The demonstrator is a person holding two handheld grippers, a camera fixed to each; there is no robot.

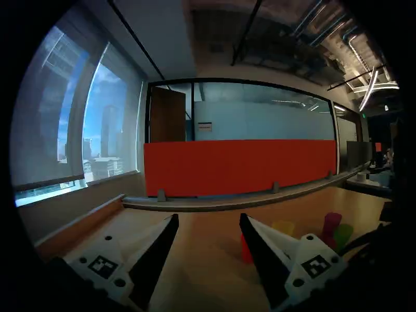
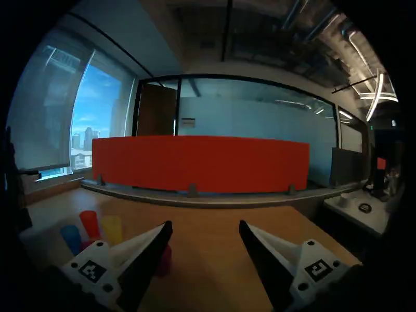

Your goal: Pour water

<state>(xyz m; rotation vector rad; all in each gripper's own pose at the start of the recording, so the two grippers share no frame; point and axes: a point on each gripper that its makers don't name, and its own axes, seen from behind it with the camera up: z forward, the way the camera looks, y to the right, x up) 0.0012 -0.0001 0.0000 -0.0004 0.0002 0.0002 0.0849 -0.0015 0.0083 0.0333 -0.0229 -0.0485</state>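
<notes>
Pre-grasp, nothing held: left tongs [image 1: 209,223] and right tongs [image 2: 205,229] both apart over bench [image 1: 208,275], cups [image 1: 331,224] grouped on it, between the two tongs; next calls for closing on one cup, water inside not discernible.

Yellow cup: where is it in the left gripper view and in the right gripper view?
Left gripper view: the yellow cup stands low and right of middle, left of the magenta cup.
Right gripper view: the yellow cup stands low on the left, just right of the red cup.
Shared landmark: the long red panel across the middle.
</notes>
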